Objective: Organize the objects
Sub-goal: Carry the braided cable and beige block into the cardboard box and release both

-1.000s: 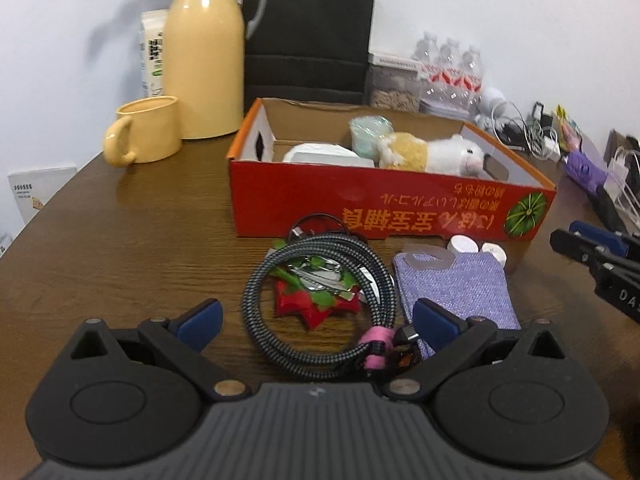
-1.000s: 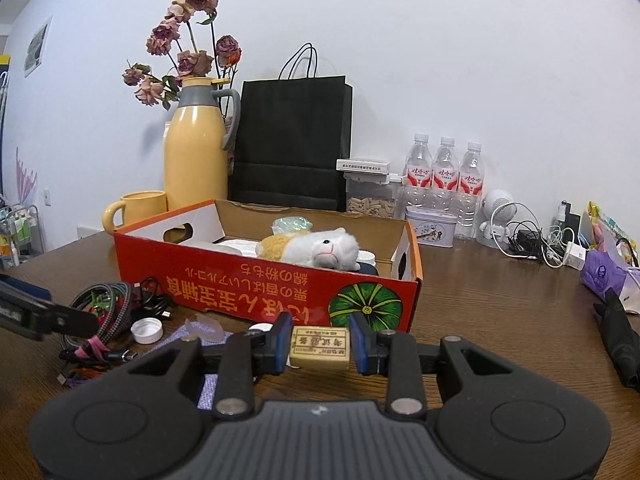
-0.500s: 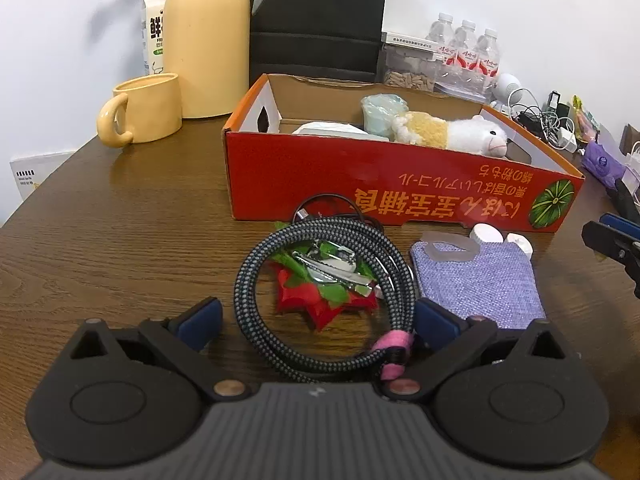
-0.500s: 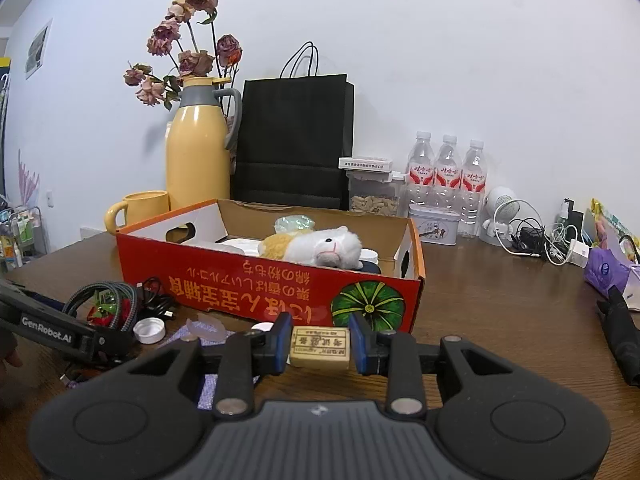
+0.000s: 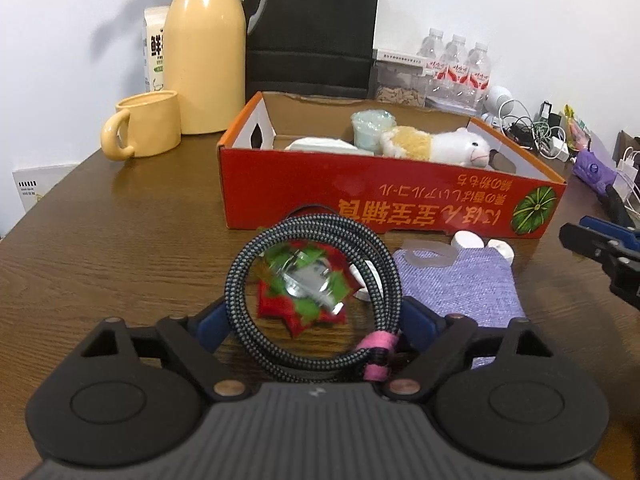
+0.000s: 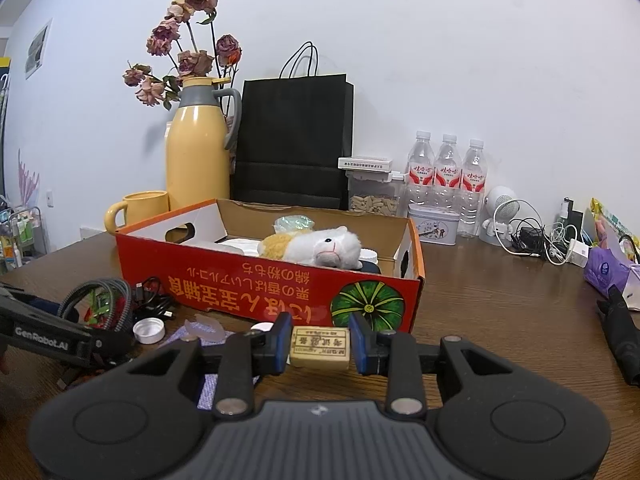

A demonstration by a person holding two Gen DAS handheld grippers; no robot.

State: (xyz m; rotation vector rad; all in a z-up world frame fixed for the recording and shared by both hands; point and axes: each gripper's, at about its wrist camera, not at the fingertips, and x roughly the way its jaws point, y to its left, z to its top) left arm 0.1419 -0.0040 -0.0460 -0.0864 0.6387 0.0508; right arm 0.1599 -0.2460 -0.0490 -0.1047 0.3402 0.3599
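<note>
A red cardboard box (image 5: pixel 384 196) (image 6: pixel 224 280) stands mid-table and holds a plush sheep (image 5: pixel 436 148) (image 6: pixel 320 246) and other items. My left gripper (image 5: pixel 316 320) has closed its blue pads on the sides of a coiled braided cable (image 5: pixel 308 240) (image 6: pixel 100 292), which stands lifted off the table. A red and green ornament (image 5: pixel 304 300) lies behind it. My right gripper (image 6: pixel 320 344) is shut on a small tan eraser (image 6: pixel 320 348) in front of the box.
A purple pouch (image 5: pixel 460 284), white caps (image 5: pixel 466 240) (image 6: pixel 149 330) and a thin black cable (image 6: pixel 156 300) lie before the box. A yellow mug (image 5: pixel 144 130), yellow flask (image 5: pixel 204 56), black bag (image 6: pixel 294 140), bottles (image 6: pixel 446 184) and chargers (image 6: pixel 536 236) stand behind.
My left gripper has moved forward and closed around the coiled cable, which now stands raised off the ornament. My right gripper still holds the eraser and has barely moved.
</note>
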